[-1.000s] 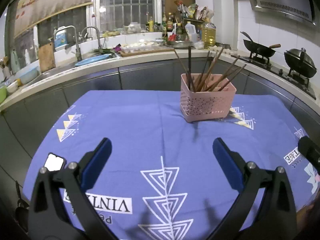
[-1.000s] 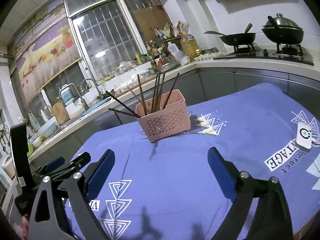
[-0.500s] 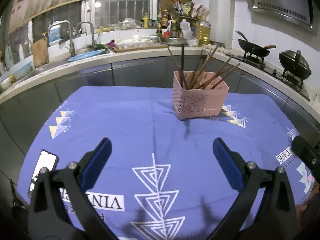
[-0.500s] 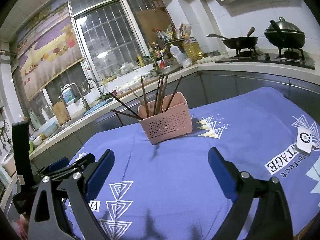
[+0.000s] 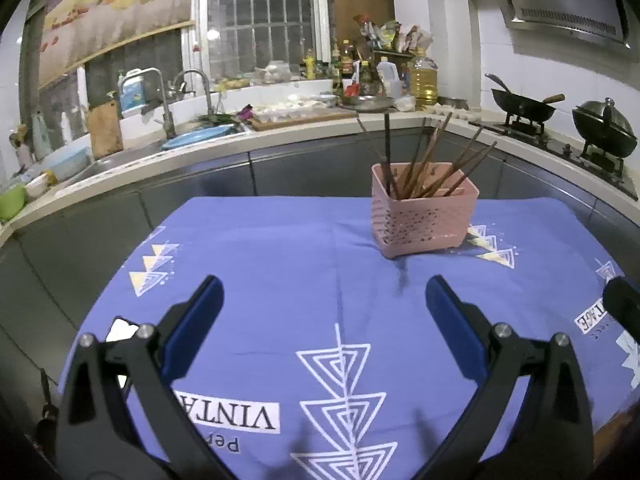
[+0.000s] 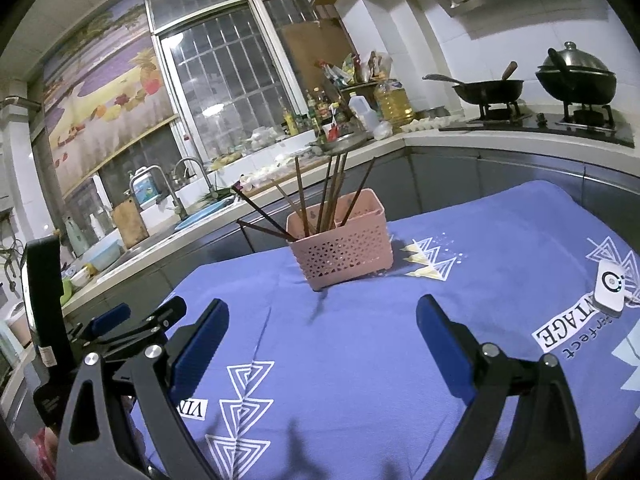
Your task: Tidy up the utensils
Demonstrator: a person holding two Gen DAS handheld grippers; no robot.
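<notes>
Blue pads (image 5: 198, 316) of the left claw (image 5: 324, 312) sit nearest the lens, spread wide with nothing between them, hovering above the purple printed cloth (image 5: 288, 264) that covers the tabletop. In the right wrist view the right claw (image 6: 322, 336) is likewise spread and empty over the same cloth, and the left claw (image 6: 120, 322) shows at its lower left, low over the cloth's near corner.

A phone (image 5: 118, 330) lies flat on the cloth just behind the left claw's left finger. Near the right edge of the cloth, a small white device (image 6: 609, 291) rests on the printed lettering.

Further back, toward the far side of the tabletop, stands the pink perforated basket (image 6: 344, 250), upright, well apart from both claws. A bundle of dark chopsticks (image 5: 428, 162) stands inside it, leaning and fanning out above the rim; in the right wrist view a few chopsticks (image 6: 266, 220) tilt steeply out over its left side.

Beyond the tabletop runs the kitchen worktop, with a sink and taps (image 5: 188, 96) on the left, bottles and an oil jug (image 5: 424, 78) in the corner, and a wok (image 6: 486, 90) and a lidded pot (image 6: 576, 76) on the stove at right.
</notes>
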